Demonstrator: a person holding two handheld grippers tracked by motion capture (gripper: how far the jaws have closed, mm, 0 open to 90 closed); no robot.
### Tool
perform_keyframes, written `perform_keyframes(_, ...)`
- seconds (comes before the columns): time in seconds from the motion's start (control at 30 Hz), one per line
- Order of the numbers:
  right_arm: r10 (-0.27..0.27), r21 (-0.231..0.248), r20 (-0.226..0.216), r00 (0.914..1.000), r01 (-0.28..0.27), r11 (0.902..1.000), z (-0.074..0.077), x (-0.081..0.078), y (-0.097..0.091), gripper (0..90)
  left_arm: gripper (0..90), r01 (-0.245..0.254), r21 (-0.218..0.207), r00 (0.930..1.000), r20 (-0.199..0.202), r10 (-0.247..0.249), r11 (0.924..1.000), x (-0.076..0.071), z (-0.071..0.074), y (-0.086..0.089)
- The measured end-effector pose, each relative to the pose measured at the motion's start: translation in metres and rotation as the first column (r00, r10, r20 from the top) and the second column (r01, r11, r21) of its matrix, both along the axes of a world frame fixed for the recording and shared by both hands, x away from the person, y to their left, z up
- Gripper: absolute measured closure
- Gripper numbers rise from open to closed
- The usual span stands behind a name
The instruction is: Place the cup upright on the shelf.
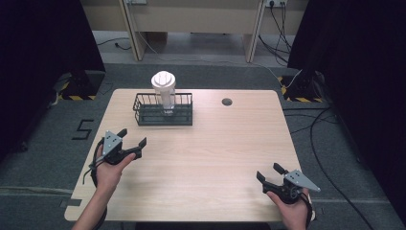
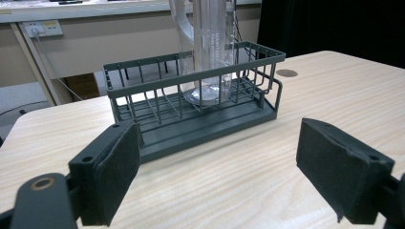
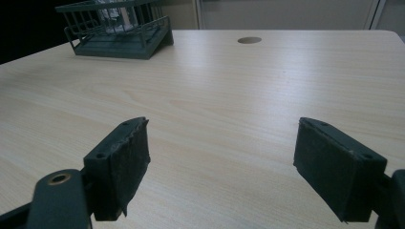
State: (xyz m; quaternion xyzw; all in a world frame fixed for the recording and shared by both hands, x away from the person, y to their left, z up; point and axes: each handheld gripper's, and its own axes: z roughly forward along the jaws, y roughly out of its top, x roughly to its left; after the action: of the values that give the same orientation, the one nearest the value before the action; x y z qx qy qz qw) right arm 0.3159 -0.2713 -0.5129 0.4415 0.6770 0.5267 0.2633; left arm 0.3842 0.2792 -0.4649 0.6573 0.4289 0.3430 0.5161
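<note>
A dark wire basket (image 1: 163, 109) stands at the back of the wooden table (image 1: 201, 158), left of centre. Upright inside it is a clear plastic bottle (image 1: 164, 93) with a white lid. My left gripper (image 1: 132, 137) rests near the table's left edge, open and with nothing between its jaws, pointing at the basket (image 2: 200, 102) and the bottle (image 2: 210, 47) a short way ahead. Open as well, my right gripper (image 1: 270, 171) sits by the front right corner with bare tabletop between its jaws. From there the basket (image 3: 119, 33) lies far off at the upper left.
A round cable hole (image 1: 227, 101) is set in the table at the back right of the basket. Beyond the table are a pale desk frame (image 1: 191, 28) and floor cables (image 1: 311, 124). Dark curtains hang at both sides.
</note>
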Motion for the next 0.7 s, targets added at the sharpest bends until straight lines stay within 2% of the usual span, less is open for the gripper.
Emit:
perform_keyframes(0.13,-0.001,-0.007,0.003,1.0,0.001,1.0,0.0,0.0,0.0,20.3,14.6,0.0,-0.013,1.0,-0.009,0.0,0.9999,-0.005,-0.004,0.002)
perform_keyframes(0.27,-0.001,-0.002,0.002,1.0,0.001,1.0,0.0,0.0,0.0,20.2,14.6,-0.01,-0.007,0.9998,-0.015,0.01,0.9999,-0.01,-0.009,0.006)
perform_keyframes(0.37,-0.002,-0.007,0.008,1.0,0.002,1.0,0.0,0.0,-0.001,20.2,14.6,-0.016,0.014,0.9997,-0.016,0.016,0.9998,-0.013,-0.012,0.008)
perform_keyframes(0.7,-0.003,-0.005,0.004,1.0,0.003,1.0,0.0,0.0,0.0,20.2,14.6,-0.033,0.015,0.9985,-0.044,0.034,0.9993,-0.022,-0.026,0.016)
